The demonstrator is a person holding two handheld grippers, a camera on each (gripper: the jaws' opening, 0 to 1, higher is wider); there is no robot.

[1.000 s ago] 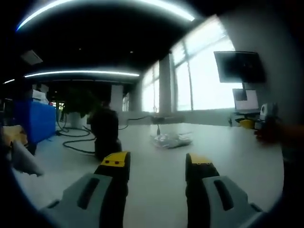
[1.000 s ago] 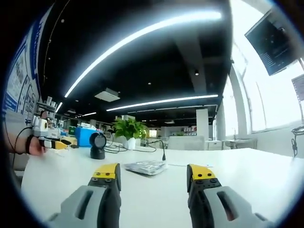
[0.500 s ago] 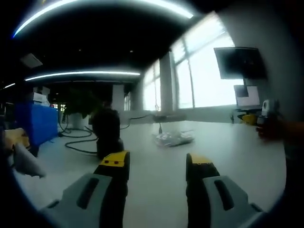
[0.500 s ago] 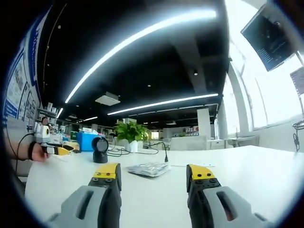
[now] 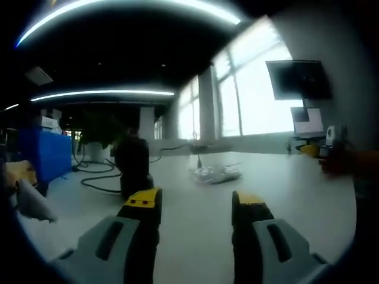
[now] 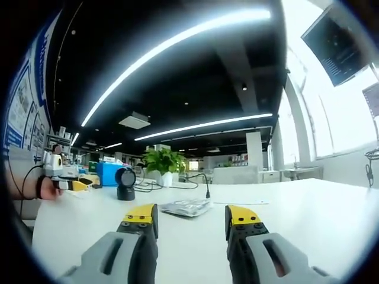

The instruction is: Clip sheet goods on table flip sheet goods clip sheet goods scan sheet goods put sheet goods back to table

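Lying flat on the tabletop (image 6: 308, 213), the packet (image 6: 185, 207) sits ahead of both open, empty claws, right (image 6: 190, 218) and left (image 5: 195, 204); its thin edge could slip a shallow pinch.

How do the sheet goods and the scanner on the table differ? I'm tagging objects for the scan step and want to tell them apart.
The sheet goods lie low and flat on the table; the scanner stands upright. The sheet goods look pale and glossy, like a clear packet; the scanner is dark with a round head. The sheet goods sit nearly ahead of the right gripper; the scanner stands farther left. Neither is held by a gripper.
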